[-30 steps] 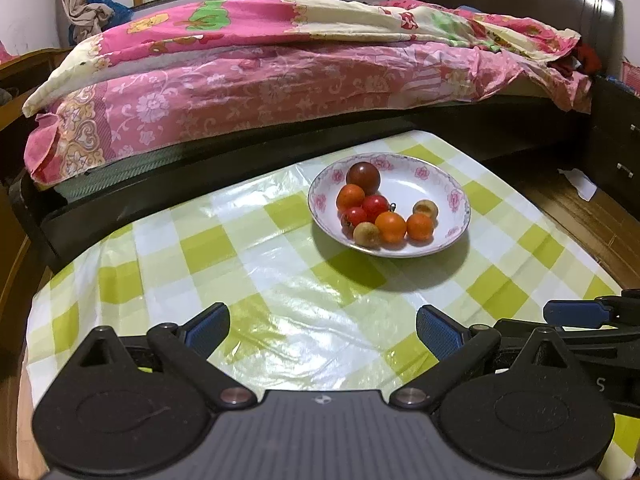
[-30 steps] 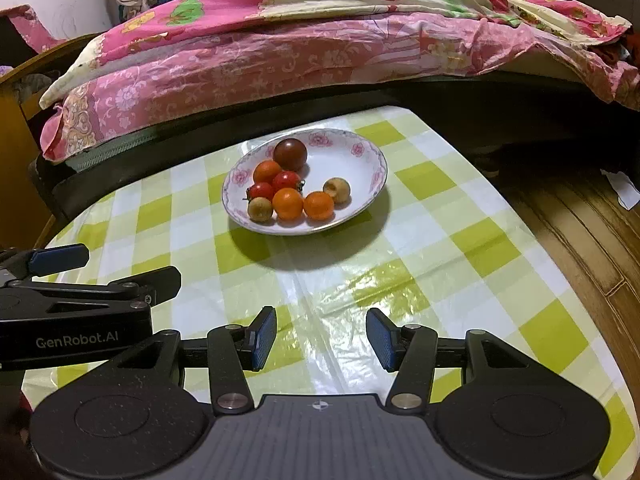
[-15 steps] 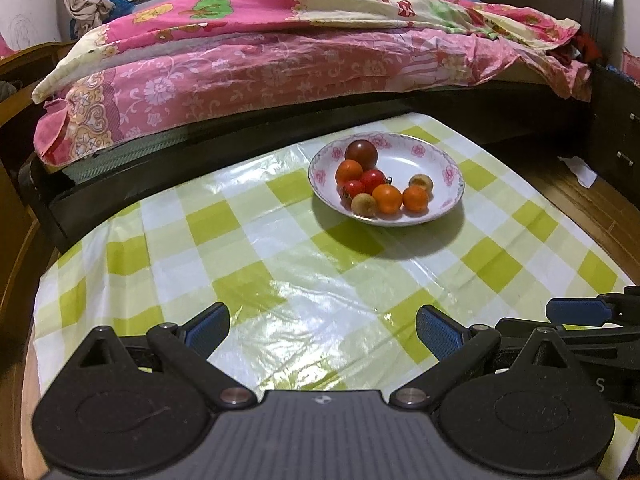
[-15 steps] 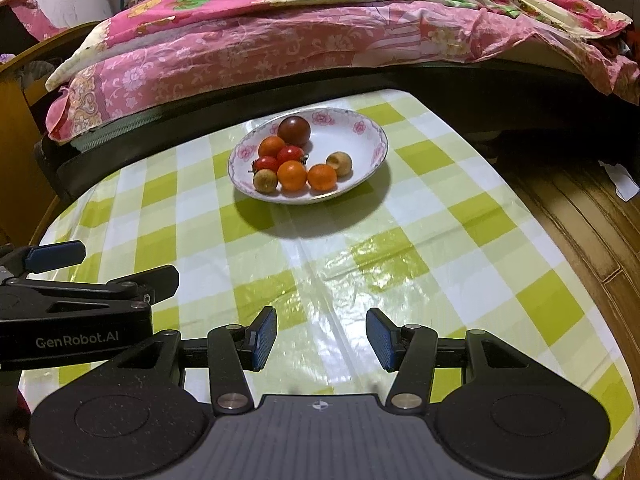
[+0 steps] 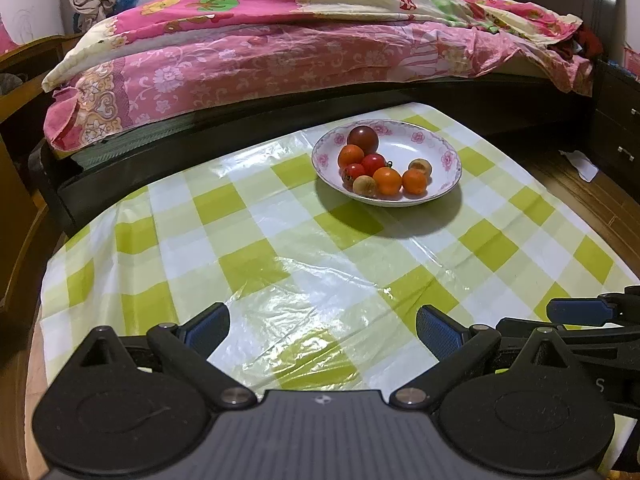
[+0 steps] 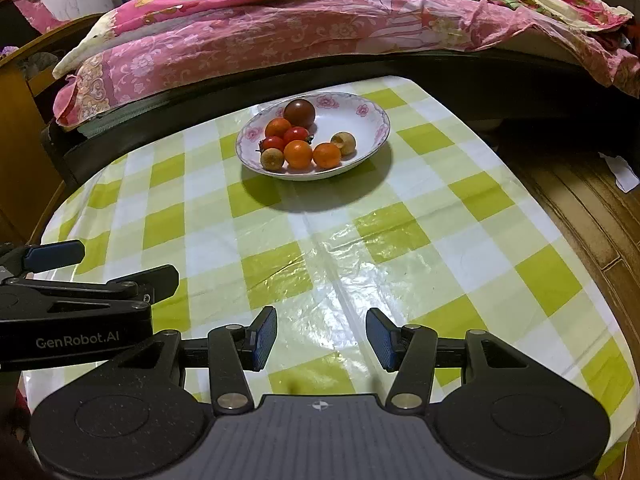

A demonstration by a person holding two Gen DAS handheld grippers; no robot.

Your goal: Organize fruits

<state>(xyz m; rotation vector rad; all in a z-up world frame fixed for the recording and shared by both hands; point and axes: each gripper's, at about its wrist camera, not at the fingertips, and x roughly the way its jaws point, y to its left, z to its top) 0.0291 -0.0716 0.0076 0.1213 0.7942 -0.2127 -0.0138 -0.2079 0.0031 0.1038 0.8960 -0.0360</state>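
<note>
Left wrist view: the left gripper [image 5: 322,326] hovers low over the near part of the surface [image 5: 256,248], its blue-padded fingers [image 5: 208,326] spread wide with nothing between them. Well ahead and a little right stands the bowl [image 5: 440,148], white with pink flowers on its rim, upright near the far edge. The fruits [image 5: 384,168] lie in its left half: a dark red tomato [image 5: 363,139] at the back, orange and red ones clustered below it, and two brownish ones, one at the front left and one apart at the right. The cluster's long axis runs from back left to front right. All are roundish, so no pointing direction can be told. The right gripper [image 5: 580,310] shows at the right edge. The surface wears a glossy green-and-white checked cloth. Behind it runs a bed [image 5: 280,52] with pink floral bedding, a dark headboard at right and a window above.

Right wrist view: the right gripper [image 6: 321,338] also sits low over the near cloth, its fingers [image 6: 264,338] moderately apart and empty. The bowl [image 6: 372,120] lies ahead, slightly left, fruits [image 6: 304,140] in its left half. The left gripper [image 6: 60,256] reaches in from the left. A wooden floor [image 6: 580,200] shows at right.
</note>
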